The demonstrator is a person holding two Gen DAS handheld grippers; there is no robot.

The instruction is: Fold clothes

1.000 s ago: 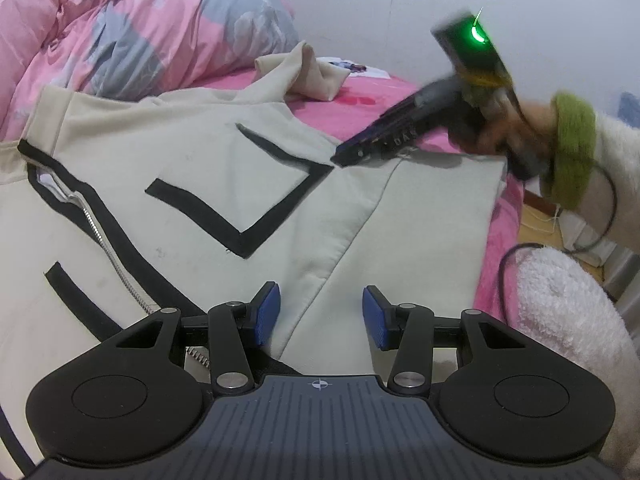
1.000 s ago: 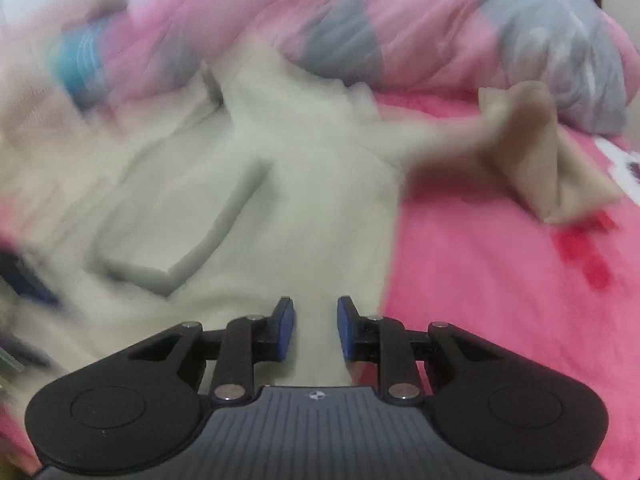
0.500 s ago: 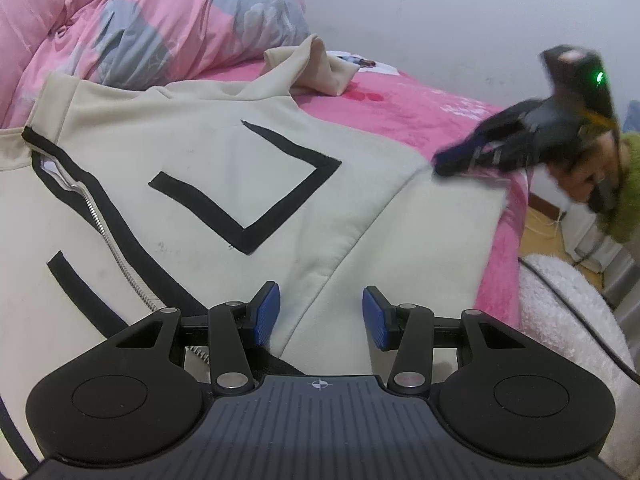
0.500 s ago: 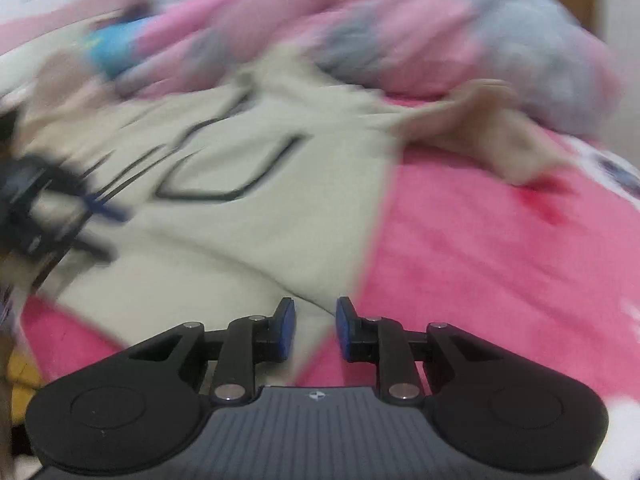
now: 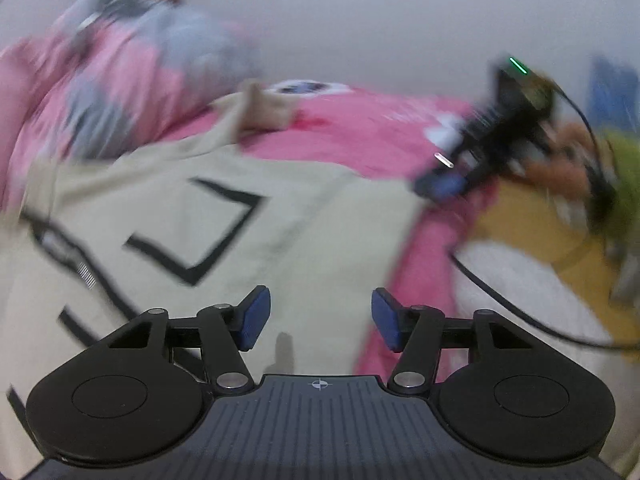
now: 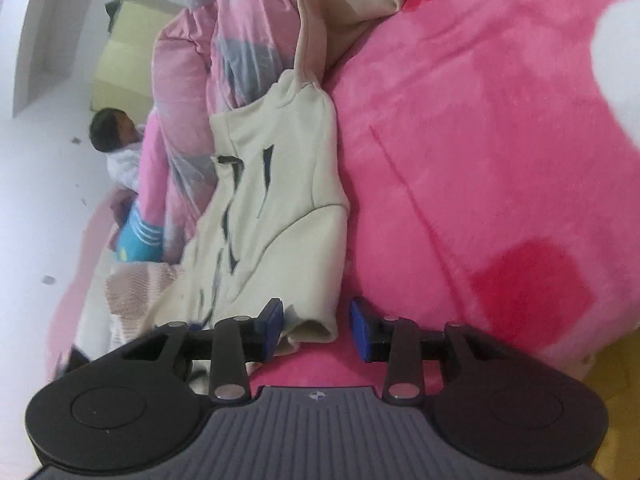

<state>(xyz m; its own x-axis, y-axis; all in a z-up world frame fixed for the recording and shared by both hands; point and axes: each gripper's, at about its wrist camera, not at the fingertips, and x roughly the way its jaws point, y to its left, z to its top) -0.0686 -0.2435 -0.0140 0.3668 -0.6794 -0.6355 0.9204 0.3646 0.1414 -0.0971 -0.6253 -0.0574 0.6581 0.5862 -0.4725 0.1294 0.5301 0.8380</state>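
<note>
Cream jacket (image 5: 288,216) spread on the pink bed (image 5: 368,136), both tongs empty.

Left wrist view: left tongs (image 5: 320,322) spread wide over the jacket's near hem, nothing between the blue pads; right tongs (image 5: 444,184) seen from outside, blurred, hanging over the bed's edge beside the jacket's right corner, held by a hand (image 5: 560,160) in a green cuff. Right wrist view, turned sideways: right tongs (image 6: 316,328) parted, gripping nothing, a corner of the jacket (image 6: 280,200) lying between the pads; beyond it the pink-grey quilt (image 6: 188,92), a blue garment (image 6: 140,240) and a person (image 6: 116,140) at the far side, none of them clear from the left.
</note>
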